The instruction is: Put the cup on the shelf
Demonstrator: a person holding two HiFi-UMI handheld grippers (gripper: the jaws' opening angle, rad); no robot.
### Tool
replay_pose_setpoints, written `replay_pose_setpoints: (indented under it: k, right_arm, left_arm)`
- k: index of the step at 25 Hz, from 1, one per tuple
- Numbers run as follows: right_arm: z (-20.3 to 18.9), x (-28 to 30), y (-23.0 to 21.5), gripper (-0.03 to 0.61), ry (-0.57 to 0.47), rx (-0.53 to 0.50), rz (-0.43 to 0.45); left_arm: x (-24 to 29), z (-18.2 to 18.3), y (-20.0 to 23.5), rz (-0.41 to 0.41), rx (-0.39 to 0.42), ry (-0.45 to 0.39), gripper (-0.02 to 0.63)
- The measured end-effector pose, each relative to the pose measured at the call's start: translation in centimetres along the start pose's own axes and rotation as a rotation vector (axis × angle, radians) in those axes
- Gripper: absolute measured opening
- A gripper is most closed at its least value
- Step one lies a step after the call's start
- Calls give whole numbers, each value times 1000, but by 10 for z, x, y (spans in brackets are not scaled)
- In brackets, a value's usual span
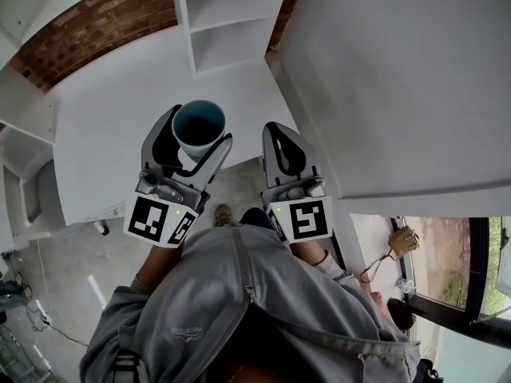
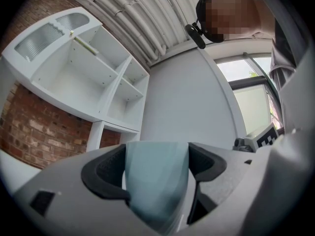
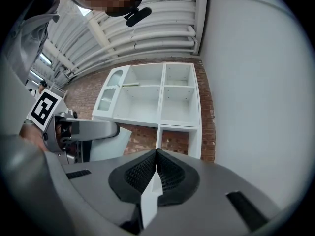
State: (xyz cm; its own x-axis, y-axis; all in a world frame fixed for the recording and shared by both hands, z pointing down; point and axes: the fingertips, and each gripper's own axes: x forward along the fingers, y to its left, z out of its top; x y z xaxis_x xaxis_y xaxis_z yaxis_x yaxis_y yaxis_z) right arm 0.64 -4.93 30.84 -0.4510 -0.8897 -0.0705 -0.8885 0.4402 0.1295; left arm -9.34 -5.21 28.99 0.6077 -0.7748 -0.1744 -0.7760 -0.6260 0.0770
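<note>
A pale blue cup (image 1: 199,123) with a dark teal inside stands upright between the jaws of my left gripper (image 1: 200,134), which is shut on its sides. In the left gripper view the cup (image 2: 156,181) fills the gap between the black pads (image 2: 106,173). My right gripper (image 1: 276,131) is beside it on the right, shut with nothing in it; its pads (image 3: 170,173) meet in the right gripper view. The white shelf unit (image 1: 231,22) stands ahead against a brick wall, its compartments (image 3: 147,95) empty. Both grippers are short of the shelf (image 2: 93,77).
A white tabletop (image 1: 104,126) lies under and left of the grippers. A tall white panel (image 1: 399,78) rises on the right, close to the right gripper. Brick wall (image 1: 112,18) backs the shelf. The person's shoe (image 1: 222,214) is on grey floor below.
</note>
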Motion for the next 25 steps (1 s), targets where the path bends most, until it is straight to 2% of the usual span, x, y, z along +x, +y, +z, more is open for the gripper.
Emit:
replay_pose_setpoints:
  k: [10, 17, 25]
  right_arm:
    - [-12, 27, -12, 28, 20, 16, 25]
    - [-20, 72, -32, 28, 15, 20, 125]
    - [-11, 133, -62, 28, 4, 26, 219]
  left_arm:
    - [20, -8, 23, 28, -16, 15, 383]
    - [52, -14, 46, 105, -26, 6, 383]
    - [101, -1, 75, 180, -18, -12, 383]
